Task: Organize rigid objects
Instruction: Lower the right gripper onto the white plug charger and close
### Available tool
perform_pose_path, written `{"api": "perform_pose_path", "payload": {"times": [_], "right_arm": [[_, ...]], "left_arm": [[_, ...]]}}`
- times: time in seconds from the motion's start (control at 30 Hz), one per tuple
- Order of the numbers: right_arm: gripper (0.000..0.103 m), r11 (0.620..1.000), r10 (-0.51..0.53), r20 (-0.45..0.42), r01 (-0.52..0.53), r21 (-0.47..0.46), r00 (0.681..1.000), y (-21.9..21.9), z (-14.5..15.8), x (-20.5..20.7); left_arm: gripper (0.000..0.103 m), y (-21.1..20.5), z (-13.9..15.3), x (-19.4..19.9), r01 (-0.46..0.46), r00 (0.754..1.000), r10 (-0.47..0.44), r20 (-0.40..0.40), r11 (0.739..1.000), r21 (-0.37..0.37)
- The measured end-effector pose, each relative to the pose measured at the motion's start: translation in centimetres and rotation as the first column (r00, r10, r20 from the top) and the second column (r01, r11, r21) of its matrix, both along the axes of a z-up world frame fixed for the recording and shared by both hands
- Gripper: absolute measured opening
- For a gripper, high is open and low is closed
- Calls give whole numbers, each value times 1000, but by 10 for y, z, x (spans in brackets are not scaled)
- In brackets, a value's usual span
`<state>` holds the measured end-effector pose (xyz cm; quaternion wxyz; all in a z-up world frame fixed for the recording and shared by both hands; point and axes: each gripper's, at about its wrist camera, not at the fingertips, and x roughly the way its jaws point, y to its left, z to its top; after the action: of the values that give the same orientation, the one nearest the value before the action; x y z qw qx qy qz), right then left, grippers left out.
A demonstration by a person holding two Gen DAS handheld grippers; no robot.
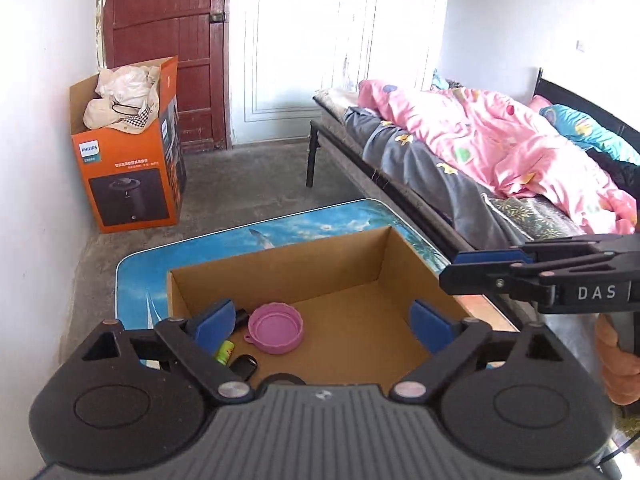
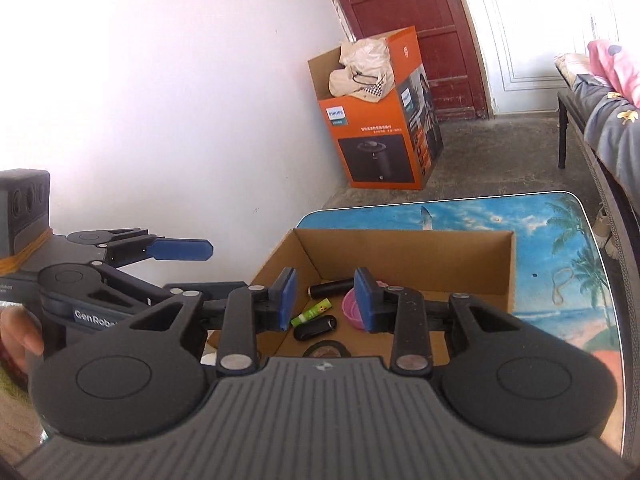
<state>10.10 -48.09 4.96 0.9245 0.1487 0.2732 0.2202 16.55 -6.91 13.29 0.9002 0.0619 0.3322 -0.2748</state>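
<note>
An open cardboard box (image 1: 352, 256) (image 2: 404, 248) stands on a table with a beach print (image 1: 140, 276) (image 2: 560, 248). In it lie a pink collapsible bowl (image 1: 275, 328) (image 2: 351, 307), a green tube (image 1: 224, 351) (image 2: 311, 312), a black oval fob (image 1: 243, 366) (image 2: 315, 327), a black cylinder (image 2: 331, 289) and a black tape ring (image 1: 282, 379) (image 2: 325, 349). My left gripper (image 1: 322, 320) is open and empty above the box's near side. My right gripper (image 2: 326, 298) is open and empty above the box. Each gripper also shows in the other's view, the right one (image 1: 476, 270) and the left one (image 2: 180, 250).
An orange Philips carton (image 1: 132, 168) (image 2: 380, 128) full of bags stands on the concrete floor by the white wall. A bed (image 1: 480, 160) with a pink quilt runs along the right, close to the table. A red door (image 1: 168, 40) is at the back.
</note>
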Motion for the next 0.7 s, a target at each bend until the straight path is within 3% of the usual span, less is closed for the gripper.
{"api": "perform_pose_path", "payload": {"times": [0.07, 0.17, 0.4, 0.7], "right_arm": [[34, 1000, -27, -5, 27, 14, 1000, -4, -16, -27], [34, 997, -70, -43, 71, 34, 997, -6, -50, -53], [35, 990, -98, -192, 115, 79, 976, 6, -124, -54], [35, 989, -86, -269, 115, 93, 959, 23, -153, -15]], "left_arm": [[103, 7, -10, -25, 46, 999, -47, 0, 996, -72], [103, 11, -41, -54, 74, 995, -81, -53, 990, -118], [100, 1, -116, -99, 81, 995, -90, -46, 983, -167], [91, -37, -170, -107, 67, 997, -68, 29, 997, 35]]}}
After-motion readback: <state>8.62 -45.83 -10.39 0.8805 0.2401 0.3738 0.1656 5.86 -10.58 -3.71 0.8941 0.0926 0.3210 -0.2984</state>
